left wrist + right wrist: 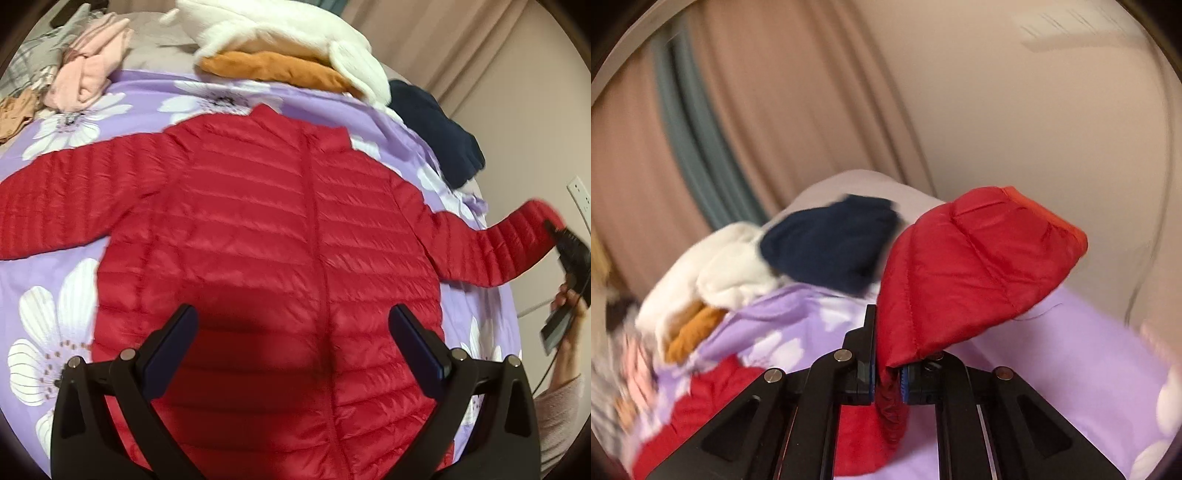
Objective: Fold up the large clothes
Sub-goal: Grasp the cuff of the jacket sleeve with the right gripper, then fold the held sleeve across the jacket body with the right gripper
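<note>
My right claw [888,384] is clamped on the cuff end of a sleeve [979,266] of the red quilted jacket [280,229]. Its blue pads pinch the red fabric between them, and the rest of the cuff stands up above the fingers like a puffed flap. In the left claw's view this same sleeve stretches out to the right from the jacket's shoulder and lifts off the bed, ending at my right claw, with my hand [565,306] and a pale fuzzy sleeve just below it.

My left claw [293,343] is spread wide and holds nothing. It hangs above the lower front of the jacket, one finger on each side of the centre zip line, casting a dark shadow on the fabric below.

The jacket lies front up and zipped on a lilac bedcover with large white flowers [55,325]. Its collar points to the far side, and its other sleeve lies flat, stretched to the left.

Beyond the collar, at the far edge, sits a white fleecy garment [280,29] on top of an orange-brown one [273,68]. To their right is a dark navy garment [439,129]. At far left are pale pink clothes [92,70] in a heap. Pinkish curtains [768,110] hang behind the bed.
</note>
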